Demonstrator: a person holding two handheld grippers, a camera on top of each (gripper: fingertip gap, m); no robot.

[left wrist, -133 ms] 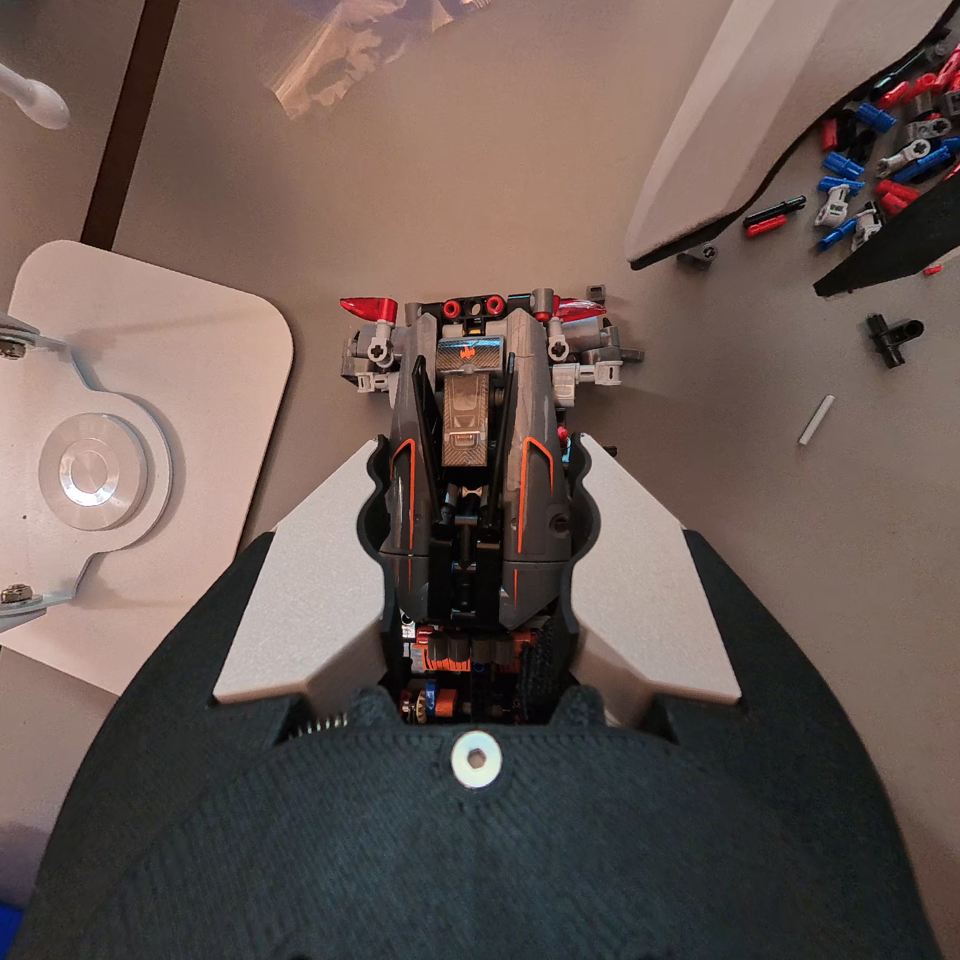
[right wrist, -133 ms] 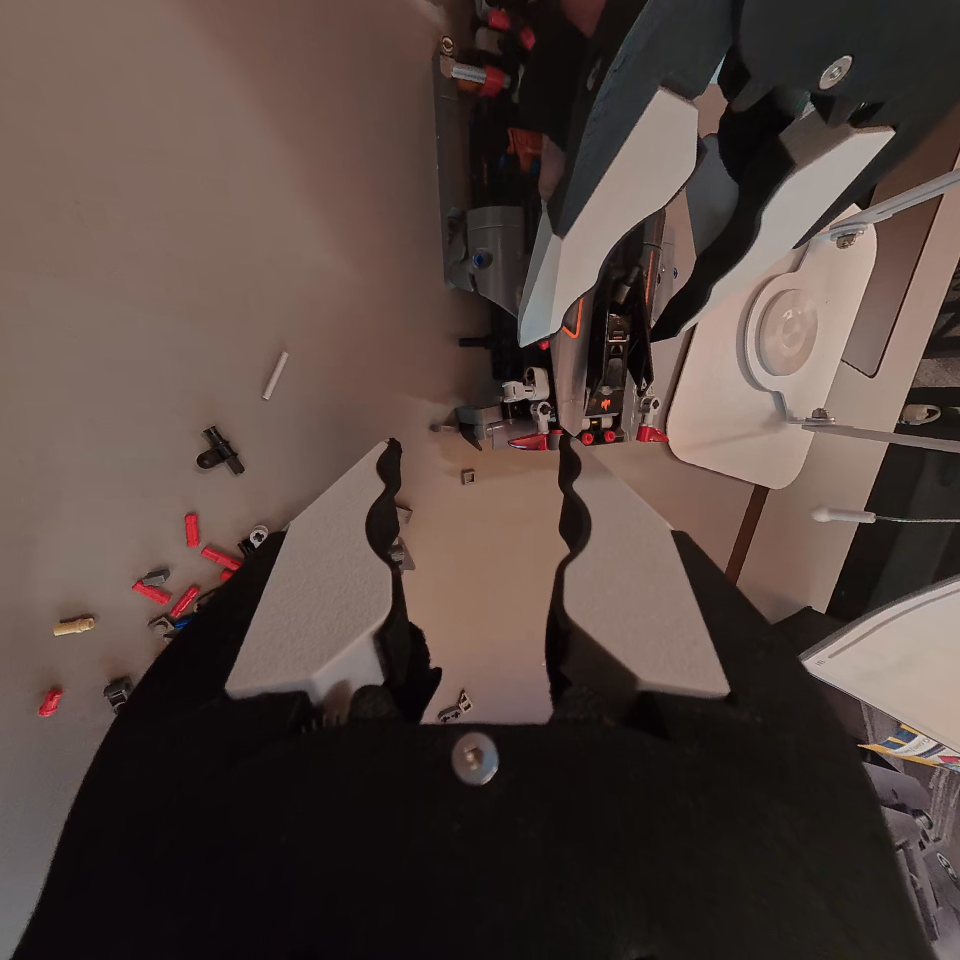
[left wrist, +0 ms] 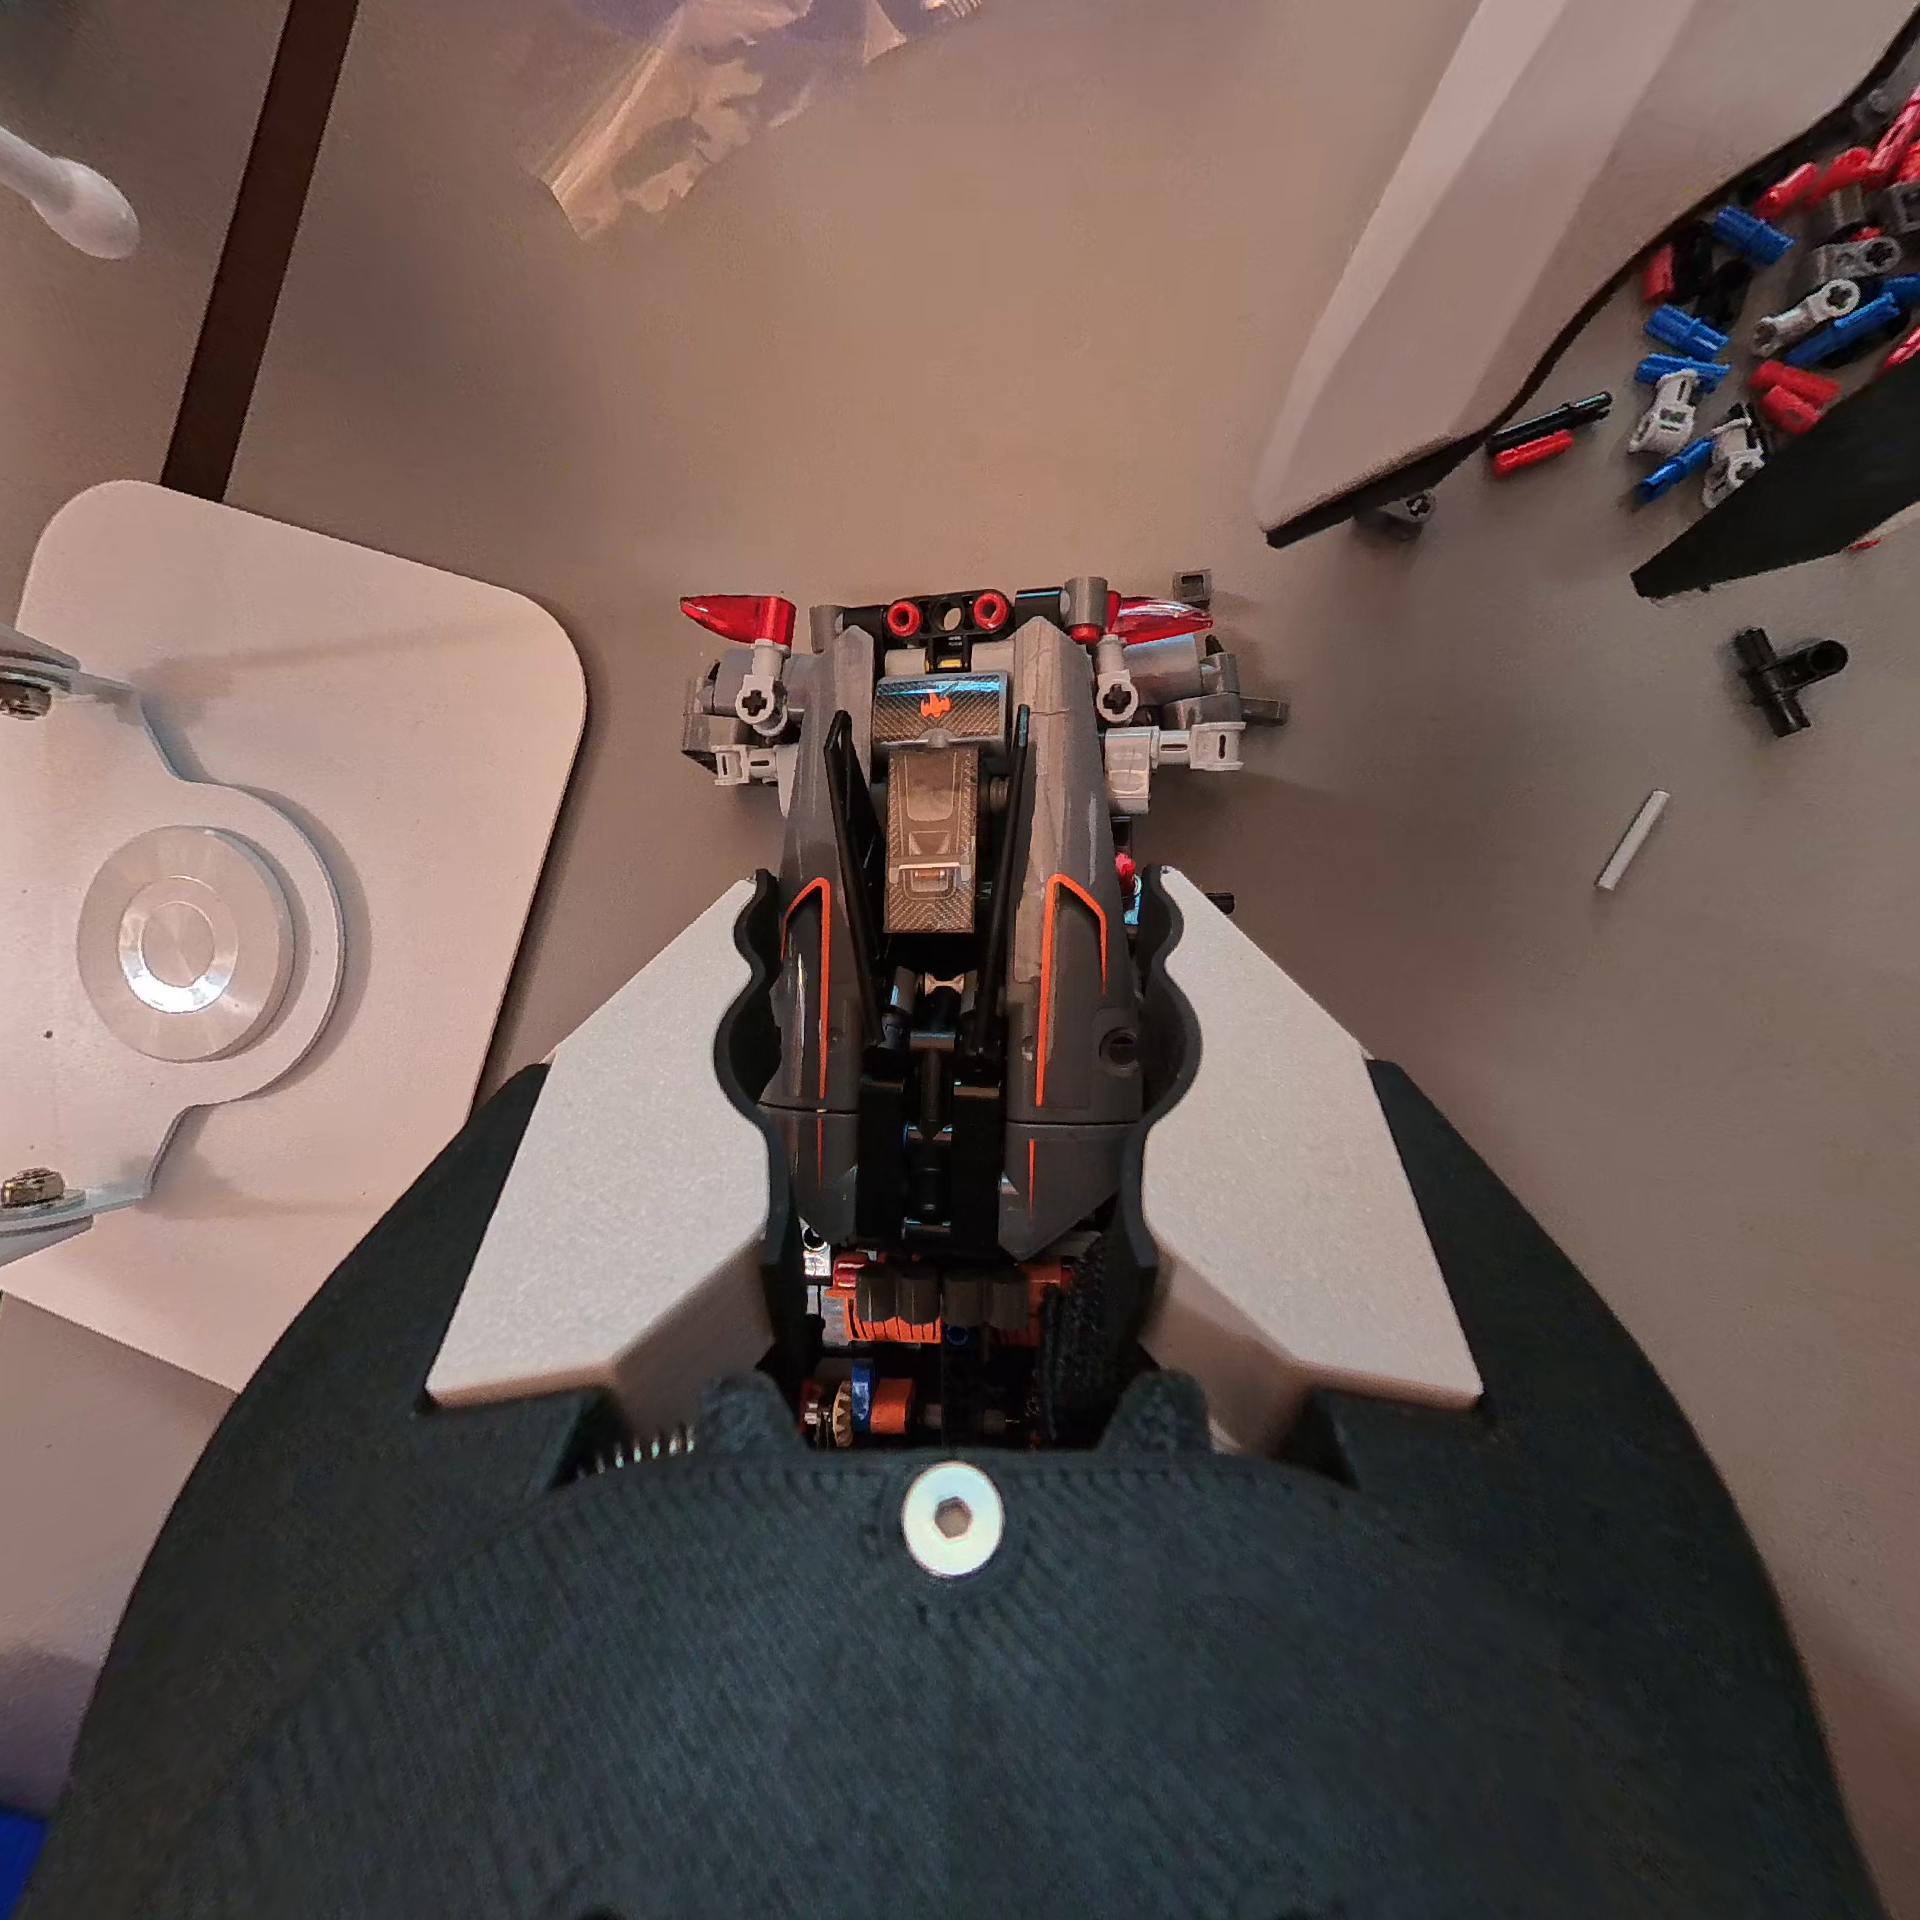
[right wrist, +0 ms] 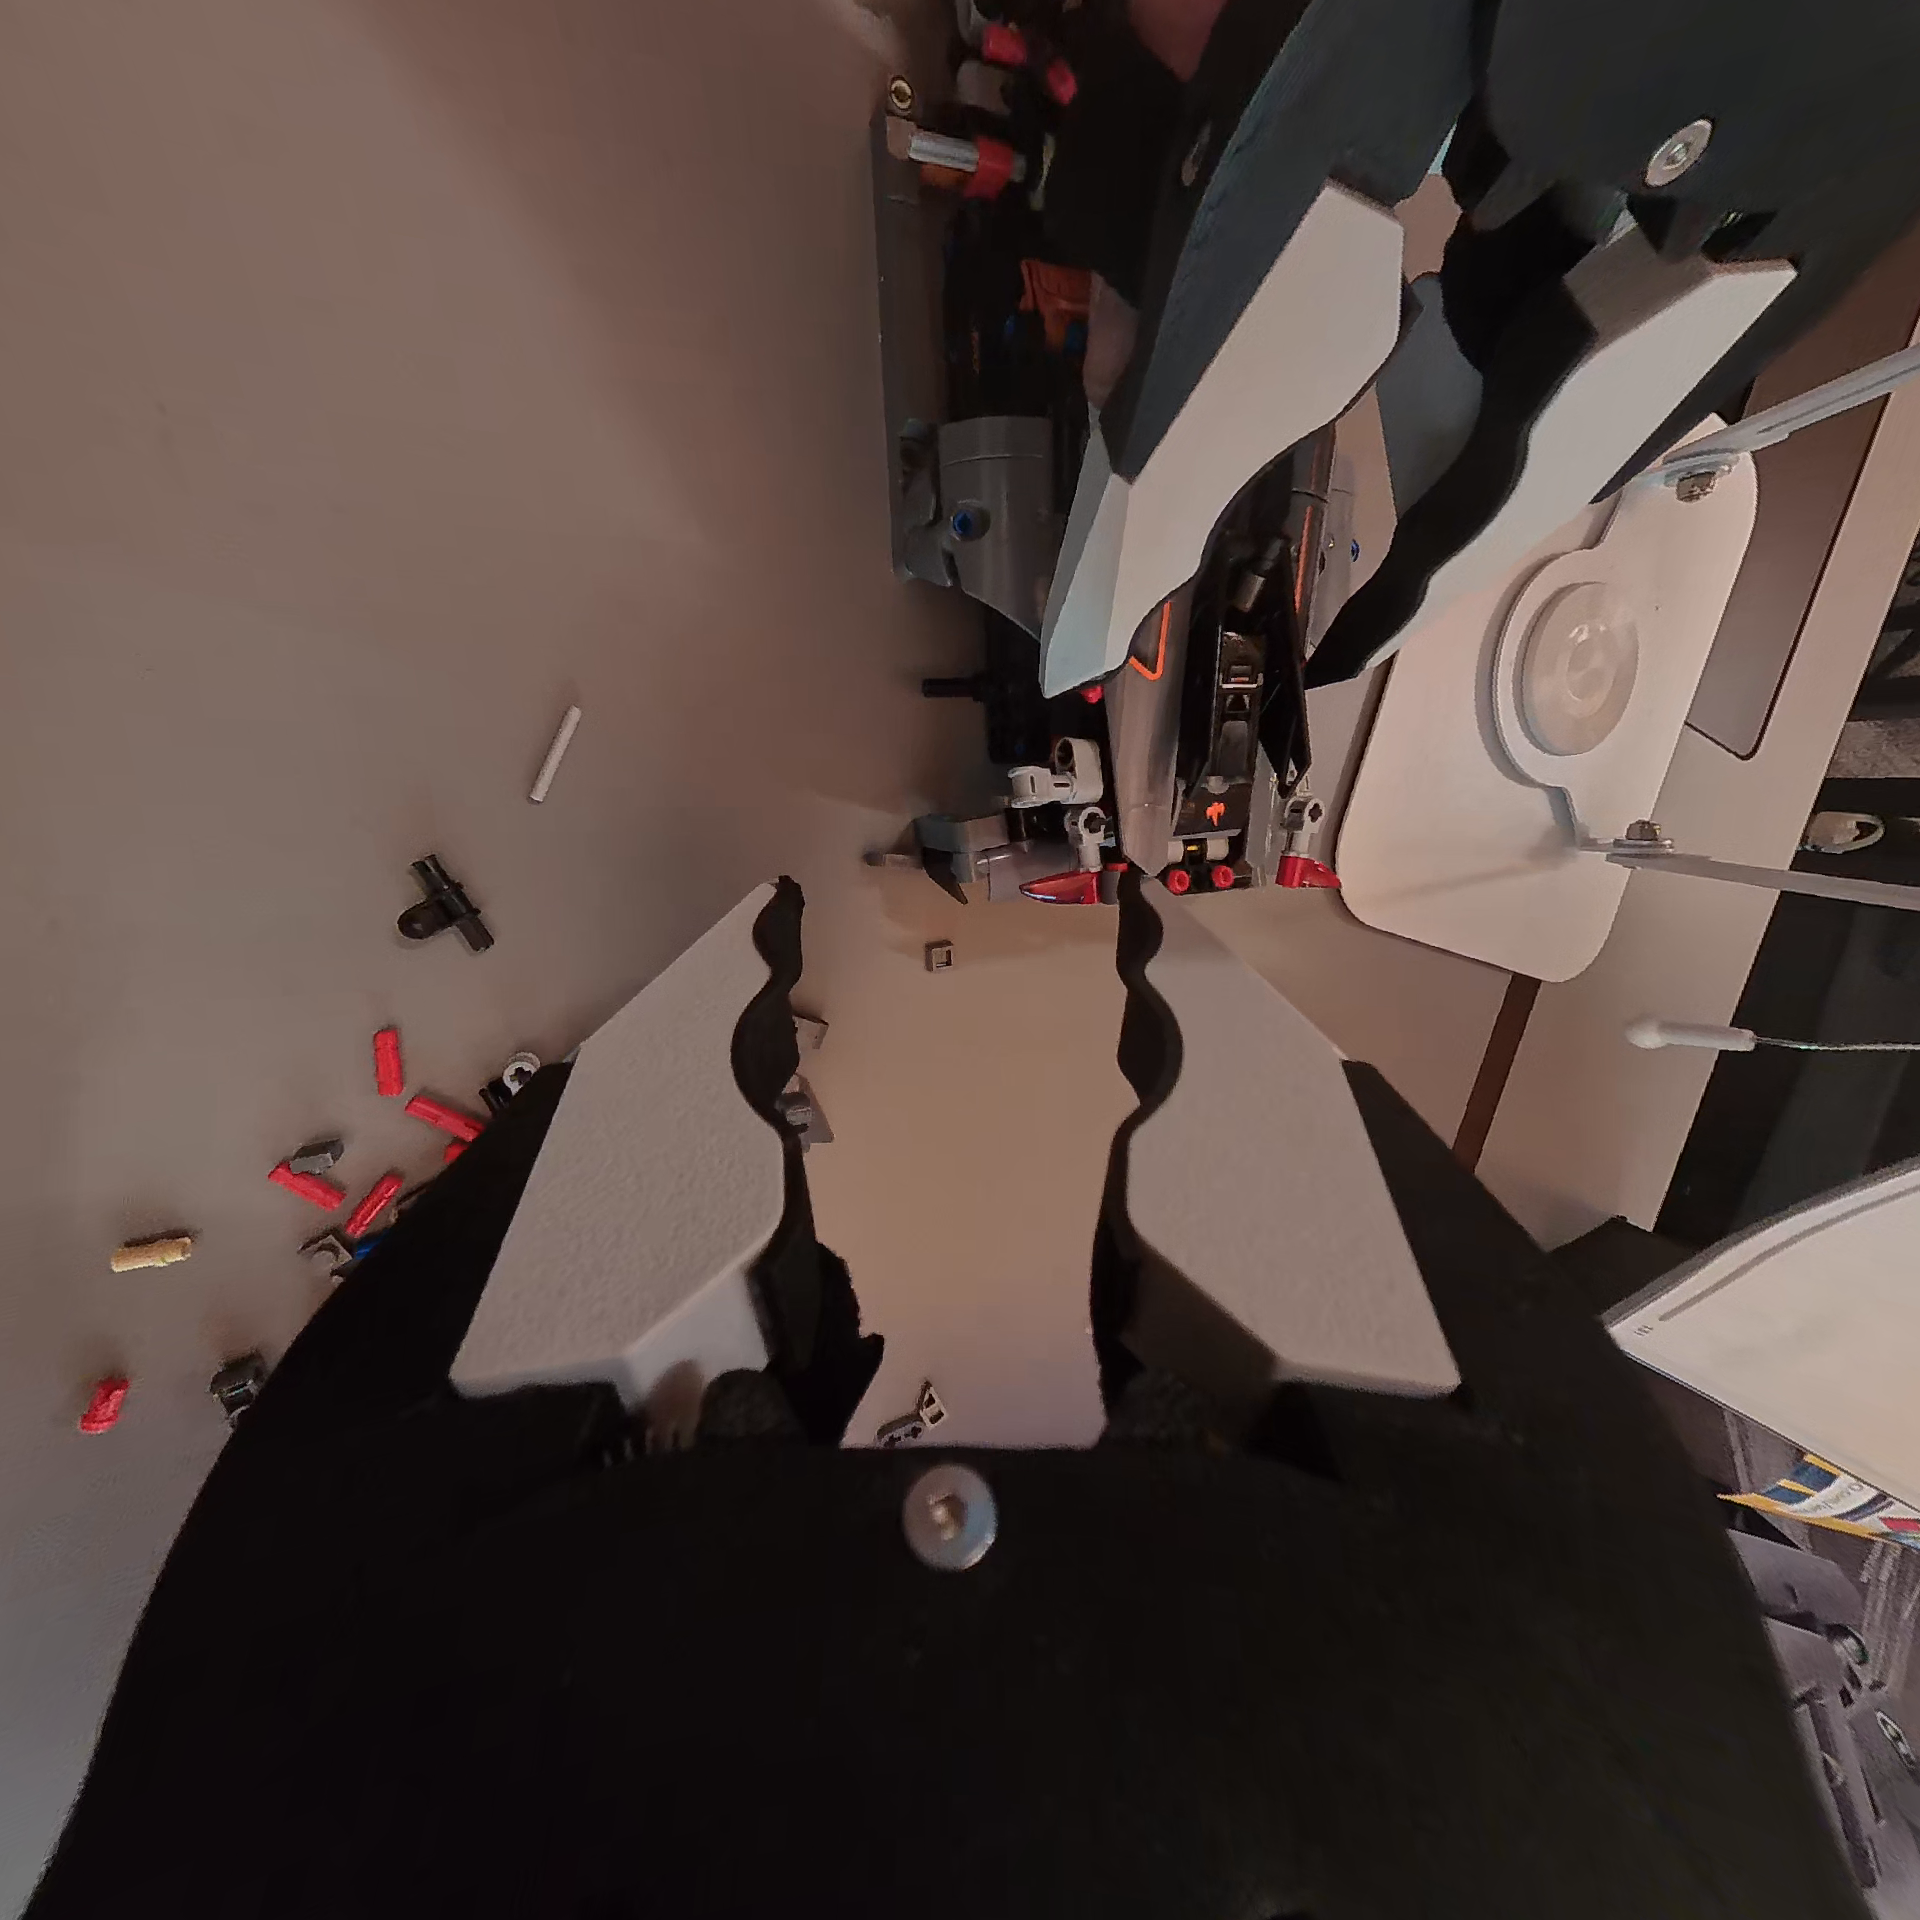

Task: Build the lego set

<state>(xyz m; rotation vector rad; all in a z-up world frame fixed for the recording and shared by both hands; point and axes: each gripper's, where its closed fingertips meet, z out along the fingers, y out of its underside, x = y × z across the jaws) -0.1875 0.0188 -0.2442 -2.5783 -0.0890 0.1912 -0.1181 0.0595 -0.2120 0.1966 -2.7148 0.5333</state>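
A dark grey lego car (left wrist: 945,935) with orange stripes and red transparent tips at its far end sits on the table. My left gripper (left wrist: 951,904) is shut on the car, one white finger on each side of its body. In the right wrist view the car (right wrist: 1205,769) lies ahead with the left gripper (right wrist: 1236,634) clamped on it. My right gripper (right wrist: 951,904) is open and empty, hovering just short of the car's red-tipped end. A small grey piece (right wrist: 938,954) lies on the table between its fingertips and the car.
Loose red, blue, grey and black pins (left wrist: 1756,353) lie at the right. A black connector (left wrist: 1782,675) and a white rod (left wrist: 1631,840) lie nearer. A white plate with a metal disc (left wrist: 187,945) sits left. A clear plastic bag (left wrist: 707,114) lies far back. My right tips are roughly 8 cm from the white rod (left wrist: 1631,840). Seen from the right wrist view (right wrist: 559,747) as well.
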